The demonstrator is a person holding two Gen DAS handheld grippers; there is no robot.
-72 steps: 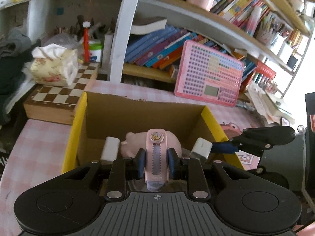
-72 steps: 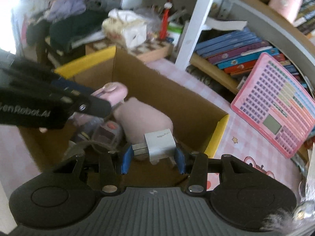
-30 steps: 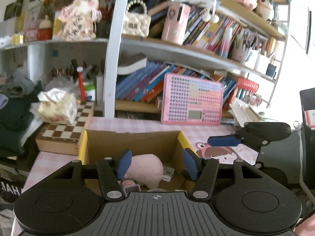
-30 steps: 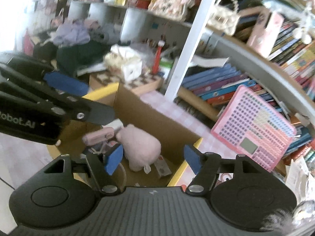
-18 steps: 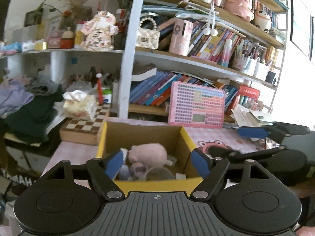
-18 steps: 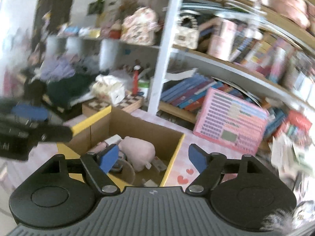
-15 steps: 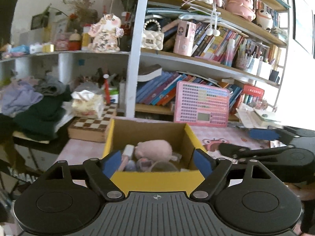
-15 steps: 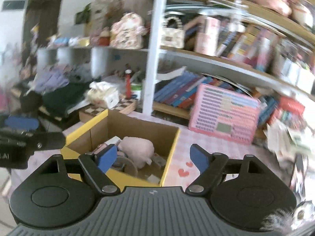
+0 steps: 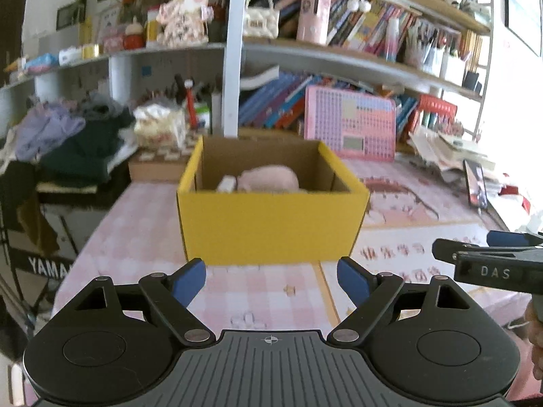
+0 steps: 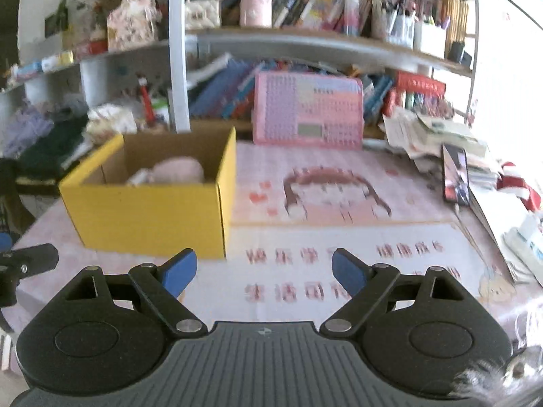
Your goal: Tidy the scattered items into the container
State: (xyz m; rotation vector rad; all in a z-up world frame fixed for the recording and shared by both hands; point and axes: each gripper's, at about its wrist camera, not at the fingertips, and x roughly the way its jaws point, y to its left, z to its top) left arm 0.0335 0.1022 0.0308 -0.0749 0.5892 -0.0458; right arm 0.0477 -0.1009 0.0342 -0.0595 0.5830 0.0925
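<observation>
1. At the far left, a heap of dark and lilac clothes lies beside the table, with a tissue pack on a chessboard box just behind the table's far left corner.
2. The left claw hovers near the table's front edge, its blue-padded fingers spread wide and holding nothing.
3. A yellow cardboard box stands on the table's left half, beyond the left claw. Inside it lie a pink plush toy and a small white charger touching the toy's left side; other contents are hidden by the near wall.
4. The right claw hangs over the printed pink table mat, right of the box, also spread wide and empty.
5. A pink keyboard toy leans against the bookshelf at the far edge.
6. At the far right, a smartphone stands propped against a pile of papers.
</observation>
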